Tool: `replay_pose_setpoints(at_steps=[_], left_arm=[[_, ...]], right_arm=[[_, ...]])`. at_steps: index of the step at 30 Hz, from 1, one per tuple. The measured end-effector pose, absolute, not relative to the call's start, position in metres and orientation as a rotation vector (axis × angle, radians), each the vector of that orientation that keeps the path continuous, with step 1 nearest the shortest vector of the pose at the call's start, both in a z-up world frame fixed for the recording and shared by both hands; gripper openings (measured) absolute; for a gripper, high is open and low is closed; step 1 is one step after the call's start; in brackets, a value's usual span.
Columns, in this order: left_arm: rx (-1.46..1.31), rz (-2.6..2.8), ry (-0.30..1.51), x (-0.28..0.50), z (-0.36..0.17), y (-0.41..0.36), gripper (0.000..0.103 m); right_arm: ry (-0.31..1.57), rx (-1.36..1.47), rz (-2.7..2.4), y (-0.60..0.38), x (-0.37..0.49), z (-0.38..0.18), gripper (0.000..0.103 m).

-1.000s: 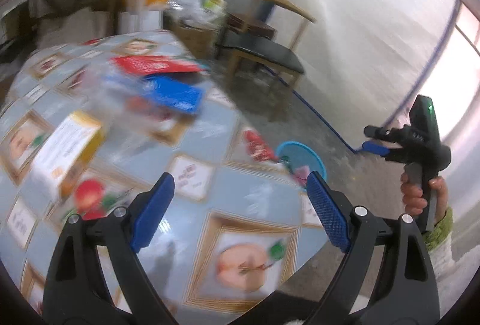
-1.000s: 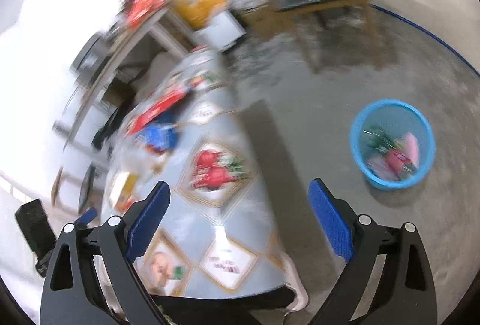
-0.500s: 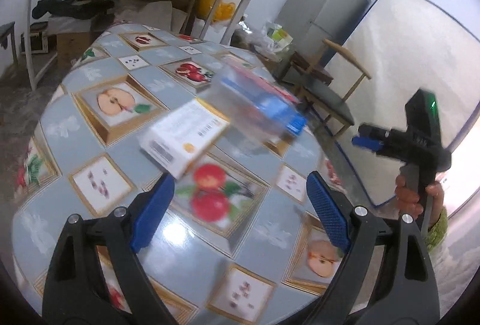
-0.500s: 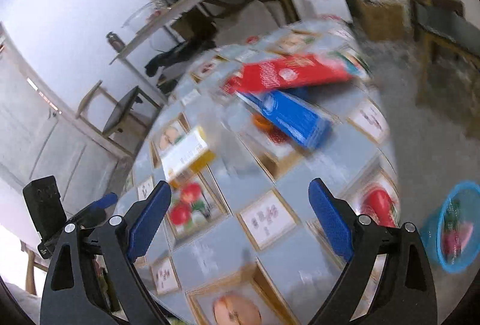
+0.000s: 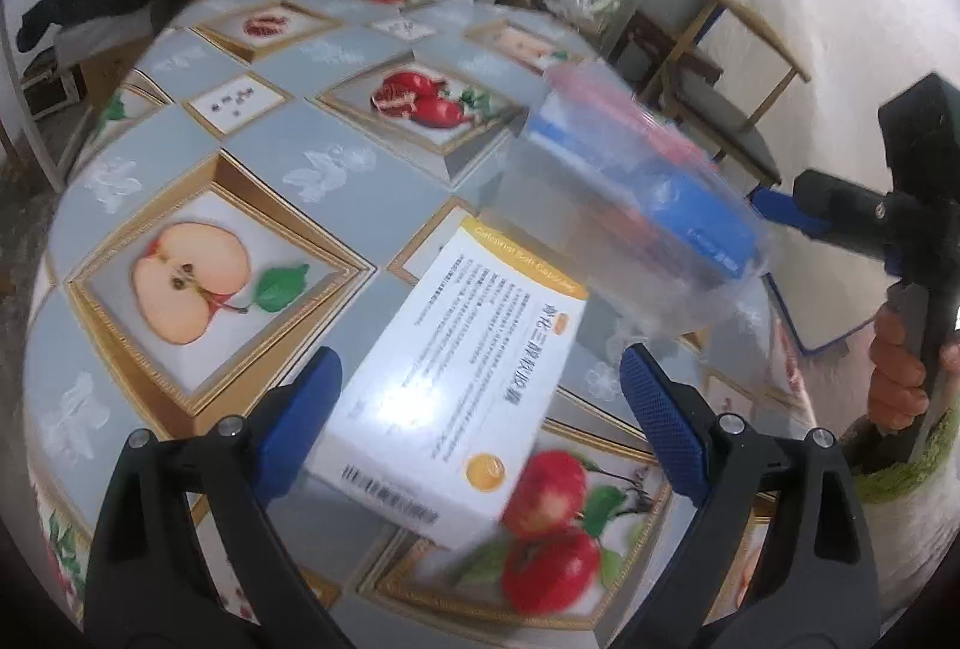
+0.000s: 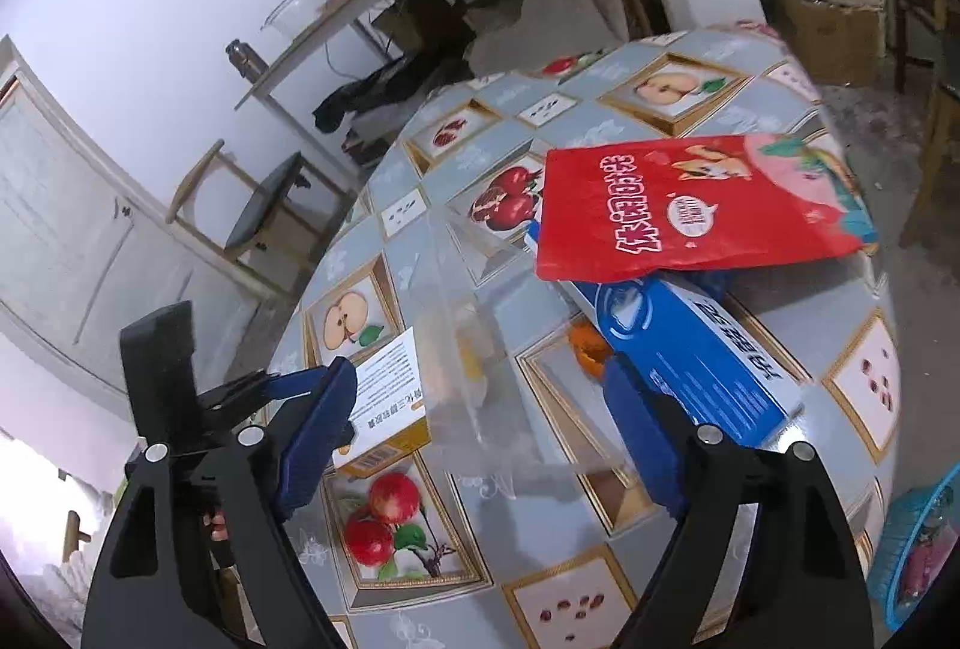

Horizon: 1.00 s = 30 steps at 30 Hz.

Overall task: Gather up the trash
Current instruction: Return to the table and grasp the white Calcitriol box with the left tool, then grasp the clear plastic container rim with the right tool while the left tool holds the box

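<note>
Your left gripper (image 5: pixel 480 409) is spread wide around a white box (image 5: pixel 456 397), lower centre. Your right gripper (image 6: pixel 480 439) is spread too, w/ nothing between. Only the right view shows the red bag (image 6: pixel 690 205) clearly & the blue basket (image 6: pixel 912 559), cut off lower right. A clear plastic tub (image 5: pixel 624 223) is blurred.

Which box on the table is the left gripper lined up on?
The white-and-yellow box, between the open left gripper fingers. The blue box lies farther right, under the red bag.
</note>
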<state>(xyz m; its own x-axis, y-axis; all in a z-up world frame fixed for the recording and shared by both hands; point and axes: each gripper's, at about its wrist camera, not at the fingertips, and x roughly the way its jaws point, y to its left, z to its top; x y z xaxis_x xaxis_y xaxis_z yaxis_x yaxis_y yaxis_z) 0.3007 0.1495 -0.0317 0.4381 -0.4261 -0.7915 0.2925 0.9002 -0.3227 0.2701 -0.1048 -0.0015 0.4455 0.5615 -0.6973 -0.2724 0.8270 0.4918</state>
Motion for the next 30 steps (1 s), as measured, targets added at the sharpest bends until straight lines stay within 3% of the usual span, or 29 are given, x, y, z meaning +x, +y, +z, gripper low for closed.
replay_pose_setpoints(at_steps=[6, 8, 9, 18, 30], left_arm=[[-0.136, -0.425, 1.067, 0.307, -0.045, 0.143, 0.088], [-0.142, -0.412, 1.076, 0.307, -0.046, 0.144, 0.077], [-0.139, -0.402, 1.092, 0.305, -0.048, 0.144, 0.071], [-0.188, -0.360, 1.110, 0.282, -0.042, 0.151, 0.050], [-0.255, -0.398, 1.121, 0.219, -0.045, 0.151, 0.044]], right_arm=[[1.050, 0.319, 0.577, -0.094, 0.288, -0.017, 0.069], [1.058, 0.312, 0.597, -0.089, 0.287, -0.019, 0.063], [1.059, 0.309, 0.604, -0.087, 0.287, -0.020, 0.059], [1.089, 0.257, 0.660, -0.069, 0.260, -0.020, 0.014], [1.117, 0.109, 0.666, -0.060, 0.189, -0.016, 0.009]])
